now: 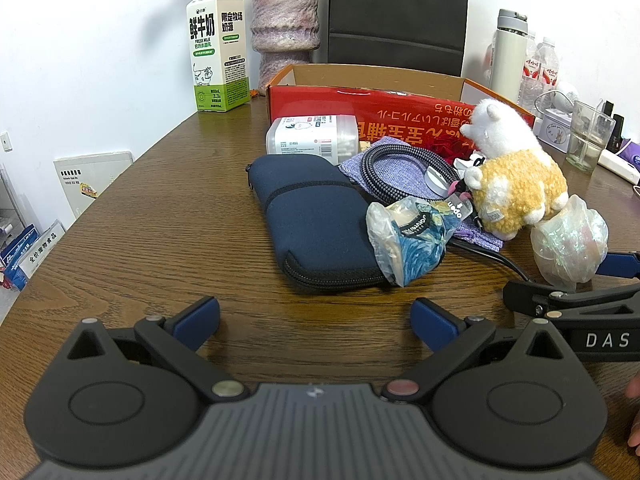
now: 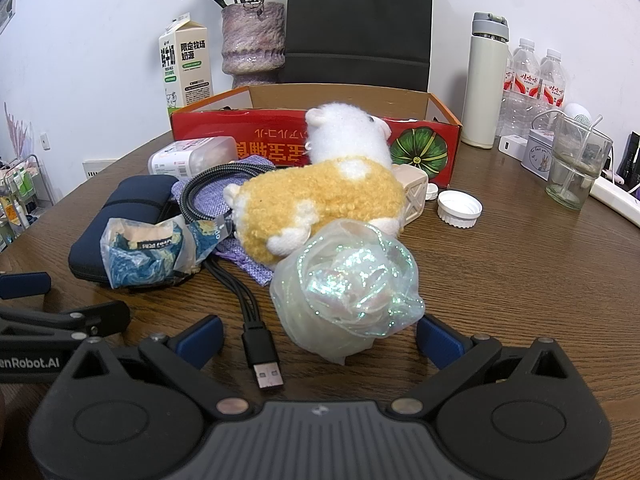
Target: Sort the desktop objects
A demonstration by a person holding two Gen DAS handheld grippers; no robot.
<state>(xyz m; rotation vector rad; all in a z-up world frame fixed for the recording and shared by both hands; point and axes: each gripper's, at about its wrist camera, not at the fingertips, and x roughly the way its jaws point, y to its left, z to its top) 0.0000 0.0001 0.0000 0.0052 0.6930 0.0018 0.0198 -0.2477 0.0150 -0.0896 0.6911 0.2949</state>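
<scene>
A pile lies in front of a red cardboard box (image 1: 400, 112) (image 2: 248, 128): a navy zip pouch (image 1: 316, 224) (image 2: 120, 216), a braided USB cable (image 1: 400, 168) (image 2: 256, 320), a yellow and white plush alpaca (image 1: 516, 176) (image 2: 320, 196), a blue item in a clear bag (image 1: 408, 240) (image 2: 144, 256), a cotton-swab tub (image 1: 312, 136) (image 2: 188, 158) and an iridescent gauze ball (image 1: 570, 244) (image 2: 348, 292). My left gripper (image 1: 316, 322) is open and empty over bare table before the pouch. My right gripper (image 2: 320, 338) is open, its fingers either side of the gauze ball's near end.
A milk carton (image 1: 218, 48), a vase (image 1: 284, 28) and a black chair (image 1: 396, 12) stand behind the box. A thermos (image 2: 486, 80), water bottles (image 2: 536, 80), a glass (image 2: 576, 168), a tin (image 2: 540, 156) and a white cap (image 2: 458, 208) are at the right.
</scene>
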